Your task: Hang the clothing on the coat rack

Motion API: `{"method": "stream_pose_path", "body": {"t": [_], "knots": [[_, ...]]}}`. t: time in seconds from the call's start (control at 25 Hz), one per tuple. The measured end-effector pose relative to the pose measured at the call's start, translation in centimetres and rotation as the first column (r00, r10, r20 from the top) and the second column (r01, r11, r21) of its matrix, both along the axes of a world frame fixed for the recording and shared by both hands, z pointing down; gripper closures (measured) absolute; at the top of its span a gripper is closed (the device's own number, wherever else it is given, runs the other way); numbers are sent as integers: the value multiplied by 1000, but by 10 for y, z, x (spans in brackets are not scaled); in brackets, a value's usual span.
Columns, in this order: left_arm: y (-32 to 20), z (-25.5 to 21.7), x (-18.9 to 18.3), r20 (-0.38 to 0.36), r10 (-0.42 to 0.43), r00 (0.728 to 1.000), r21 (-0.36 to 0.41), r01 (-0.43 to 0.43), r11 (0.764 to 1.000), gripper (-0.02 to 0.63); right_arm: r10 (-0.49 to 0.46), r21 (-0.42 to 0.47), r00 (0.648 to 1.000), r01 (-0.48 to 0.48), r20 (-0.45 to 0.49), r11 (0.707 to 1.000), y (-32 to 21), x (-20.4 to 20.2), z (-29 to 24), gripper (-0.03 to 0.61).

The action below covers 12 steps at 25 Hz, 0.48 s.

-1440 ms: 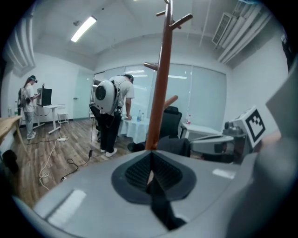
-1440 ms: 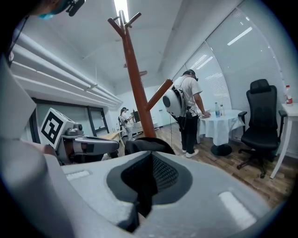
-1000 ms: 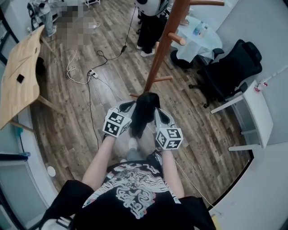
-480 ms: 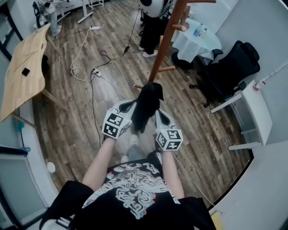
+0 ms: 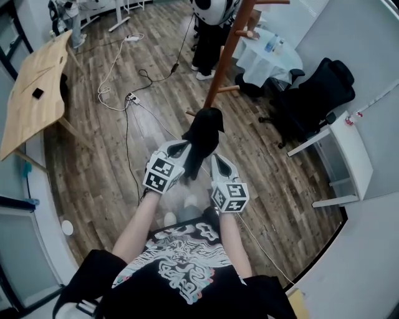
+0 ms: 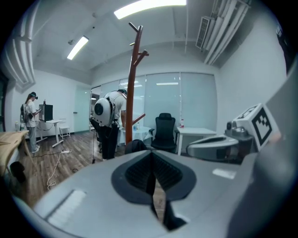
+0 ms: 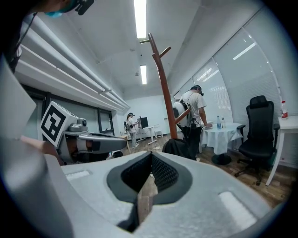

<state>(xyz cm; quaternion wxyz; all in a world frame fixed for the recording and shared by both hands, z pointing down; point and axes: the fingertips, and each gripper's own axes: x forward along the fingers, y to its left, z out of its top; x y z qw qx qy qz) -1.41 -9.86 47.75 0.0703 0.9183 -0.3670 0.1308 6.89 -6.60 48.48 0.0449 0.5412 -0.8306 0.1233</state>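
The left tool (image 5: 181,149) and right tool (image 5: 214,161) are both clenched on the black clothing (image 5: 203,132), bunched between their tips above the floor (image 5: 112,162); the coat rack (image 5: 225,59) stands upright at twelve o'clock, near, neither hand closer.

Even, bright indoor light fills all three views. It comes from ceiling strip lights (image 6: 149,8), blown out to pure white at the upper centre of the left gripper view and the top of the right gripper view. In the head view the wood floor (image 5: 149,124) carries a pale sheen at centre left and shadows are soft. The black clothing (image 5: 202,134) reads as a flat dark mass without detail. Both gripper views are fisheye: the corners go black, the coat rack (image 7: 163,88) bows, and the near bodies of the left gripper (image 6: 152,158) and right gripper (image 7: 150,160) are out of focus.
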Motion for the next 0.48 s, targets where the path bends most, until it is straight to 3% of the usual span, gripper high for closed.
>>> {"method": "stream_pose_path", "body": {"t": [0.28, 0.48], "knots": [[3, -16, 12, 35, -21, 999, 31, 20, 999, 624, -36, 40, 999, 37, -33, 998, 2, 6, -14, 580], [-2, -23, 32, 21, -50, 999, 35, 49, 998, 624, -35, 38, 998, 37, -50, 999, 0, 31, -17, 580]]}}
